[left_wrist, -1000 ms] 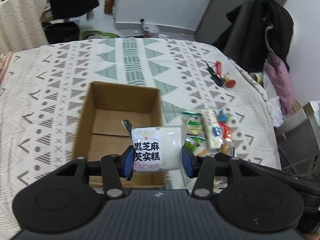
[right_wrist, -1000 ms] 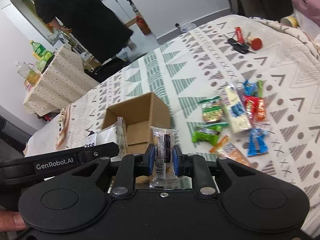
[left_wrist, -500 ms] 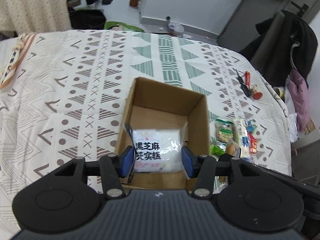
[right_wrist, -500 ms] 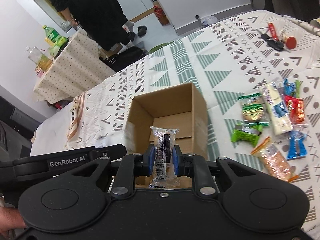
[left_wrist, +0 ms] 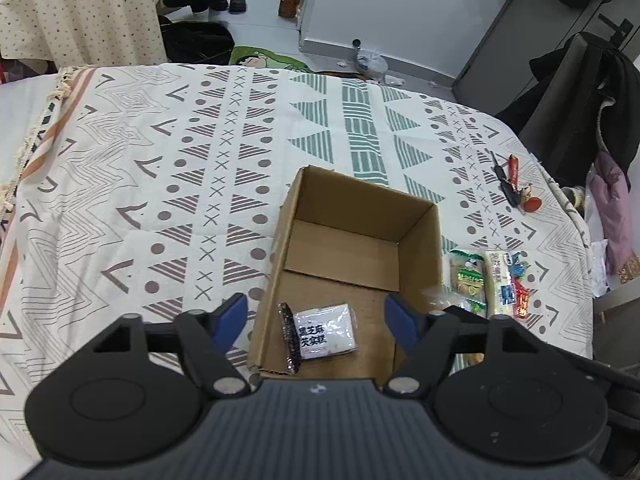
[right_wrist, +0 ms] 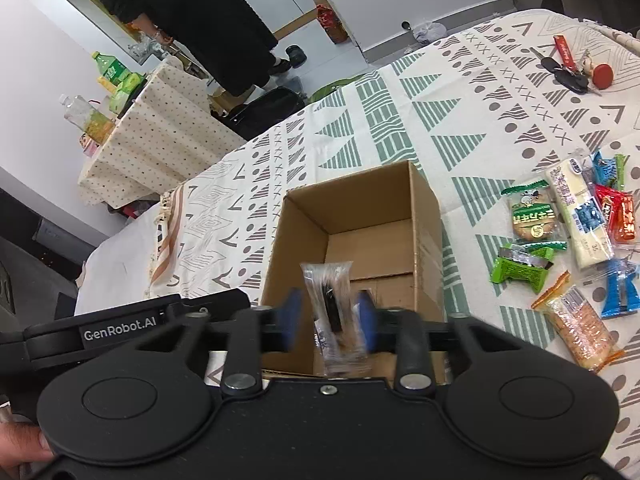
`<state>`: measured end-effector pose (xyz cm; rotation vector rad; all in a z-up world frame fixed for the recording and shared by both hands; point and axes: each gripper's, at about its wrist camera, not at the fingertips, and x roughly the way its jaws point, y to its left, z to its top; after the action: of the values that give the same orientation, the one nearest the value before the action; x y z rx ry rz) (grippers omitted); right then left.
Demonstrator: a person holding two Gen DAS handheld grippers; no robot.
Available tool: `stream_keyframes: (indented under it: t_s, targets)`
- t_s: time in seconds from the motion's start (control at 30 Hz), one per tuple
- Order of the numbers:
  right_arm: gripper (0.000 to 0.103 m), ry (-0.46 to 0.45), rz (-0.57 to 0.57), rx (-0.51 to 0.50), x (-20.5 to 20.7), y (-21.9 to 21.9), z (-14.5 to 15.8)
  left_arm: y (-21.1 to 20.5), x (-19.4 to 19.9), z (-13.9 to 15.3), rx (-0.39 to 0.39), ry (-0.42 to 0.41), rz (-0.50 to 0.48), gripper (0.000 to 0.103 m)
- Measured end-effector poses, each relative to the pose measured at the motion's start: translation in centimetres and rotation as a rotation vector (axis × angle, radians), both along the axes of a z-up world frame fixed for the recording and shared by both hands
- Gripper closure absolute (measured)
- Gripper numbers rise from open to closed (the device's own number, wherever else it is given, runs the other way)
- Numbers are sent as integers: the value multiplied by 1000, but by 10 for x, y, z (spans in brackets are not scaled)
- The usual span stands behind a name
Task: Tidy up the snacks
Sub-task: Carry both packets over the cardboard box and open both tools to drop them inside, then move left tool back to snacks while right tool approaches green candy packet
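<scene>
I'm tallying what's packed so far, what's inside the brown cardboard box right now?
One white snack packet with black lettering lies flat on the floor of the brown cardboard box. The strip along the near wall is hidden behind the left gripper.

white snack packet [left_wrist: 325, 330]: flat in cardboard box [left_wrist: 416, 216] | clear-wrapped bar [right_wrist: 334, 308]: blurred, above box

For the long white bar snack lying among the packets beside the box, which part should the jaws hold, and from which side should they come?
Grip the long white bar snack across its narrow width near the middle, coming from above. It lies flat with packets hugging both long edges, the red packet and the green-labelled biscuit, so the jaws probably need to nudge in.
</scene>
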<state>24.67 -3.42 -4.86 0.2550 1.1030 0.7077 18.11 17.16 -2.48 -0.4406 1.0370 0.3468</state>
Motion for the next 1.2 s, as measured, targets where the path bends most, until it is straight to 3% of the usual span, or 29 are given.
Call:
stream_keyframes:
  t_s: [0.03, 0.33, 0.47, 0.53, 0.8, 1.2]
  targets:
    - [46, -5, -9, -7, 0, -2, 0, -1, 0, 0, 2, 5, 1, 23]
    - [8, -20, -77, -54, -2, -37, -2, -17, 2, -4, 12, 27, -26, 18]
    - [2, -74, -92, -64, -6, -54, 2, -31, 3, -3, 23, 20, -51, 7]
    - [1, -99, -111, -77, -6, -63, 4, -39, 5, -3, 14, 10, -69, 0]
    - [1, -87, -175, -105, -2, -108, -2, -76, 13, -8, -17, -5, -122, 0]
    - [1, 16, -252, -101, -6, -166, -27, -137, 27, -27, -40, 33, -228, 0]
